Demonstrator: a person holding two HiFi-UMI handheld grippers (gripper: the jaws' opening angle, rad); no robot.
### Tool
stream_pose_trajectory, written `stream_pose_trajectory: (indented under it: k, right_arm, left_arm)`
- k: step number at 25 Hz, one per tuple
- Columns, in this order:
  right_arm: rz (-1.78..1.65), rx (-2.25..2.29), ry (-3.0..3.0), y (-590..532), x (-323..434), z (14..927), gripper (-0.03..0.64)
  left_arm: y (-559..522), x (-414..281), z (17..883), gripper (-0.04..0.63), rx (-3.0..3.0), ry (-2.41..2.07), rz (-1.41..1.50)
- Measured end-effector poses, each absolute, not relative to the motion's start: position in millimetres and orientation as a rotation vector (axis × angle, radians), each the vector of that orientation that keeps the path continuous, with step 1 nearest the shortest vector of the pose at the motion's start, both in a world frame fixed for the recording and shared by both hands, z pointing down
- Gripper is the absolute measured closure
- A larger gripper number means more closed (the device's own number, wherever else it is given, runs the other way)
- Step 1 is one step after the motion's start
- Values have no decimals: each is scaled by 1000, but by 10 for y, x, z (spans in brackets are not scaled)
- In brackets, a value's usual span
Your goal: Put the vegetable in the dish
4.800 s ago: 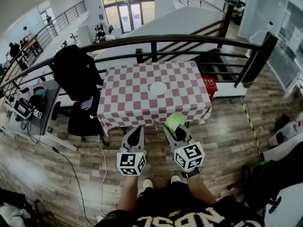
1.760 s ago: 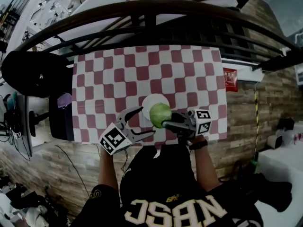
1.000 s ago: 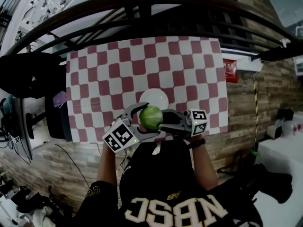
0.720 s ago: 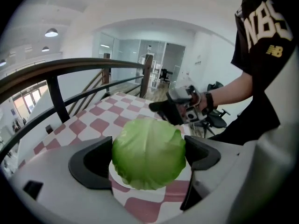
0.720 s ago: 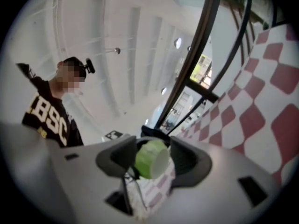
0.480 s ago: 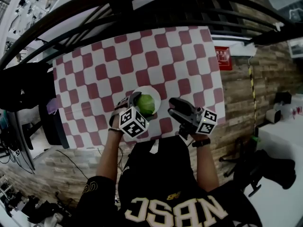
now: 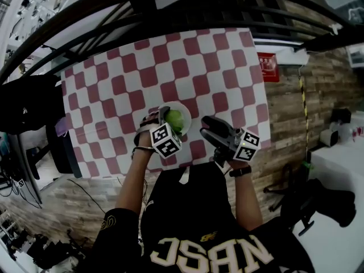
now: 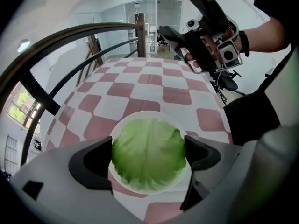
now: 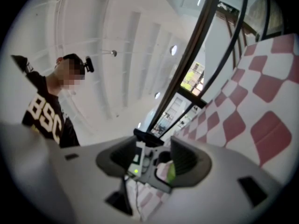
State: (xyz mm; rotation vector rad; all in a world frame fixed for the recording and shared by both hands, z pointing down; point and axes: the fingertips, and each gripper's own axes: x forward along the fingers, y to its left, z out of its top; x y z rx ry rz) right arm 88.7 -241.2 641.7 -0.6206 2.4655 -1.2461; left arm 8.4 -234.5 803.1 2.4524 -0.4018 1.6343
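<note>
While the left gripper [image 8: 148,149] clamps the cabbage [image 8: 149,160] over the dish [image 8: 145,115], a lopsided release could roll it off; the right gripper [image 9: 155,158] gapes, empty.

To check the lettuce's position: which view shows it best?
The left gripper view: the lettuce fills the gap between its jaws, over the dish. The head view shows it small; the right gripper view, only a green sliver.
</note>
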Motion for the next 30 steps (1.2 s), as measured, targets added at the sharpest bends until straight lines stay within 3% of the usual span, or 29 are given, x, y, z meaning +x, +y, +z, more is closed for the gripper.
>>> stream_pose_trajectory:
  k: [11,19,21,25,30]
  right_arm:
    - [-1161,-934,2552,-2514,1023,6473,397]
    - [-838,-1113,2730,-2771,727,5948,402]
    - [-709,-1170,2781,-2881,594,5710,440]
    - [-437,-1294,2903,-3032,297,5258,488]
    - [-134,-1562,2931,-3102,76,4765,569]
  left_arm:
    - [-2578,91,7987,95,2504,-626,1538]
    - [-2838,-298,6985,95,2469,-1055,1042]
    - [-2919,-453,6644,98,2464,-1169,912]
    - [-3040,-767,5892,160,2441,-1414,630]
    - [-3026,-1073,5068,318,2442,-1651,332]
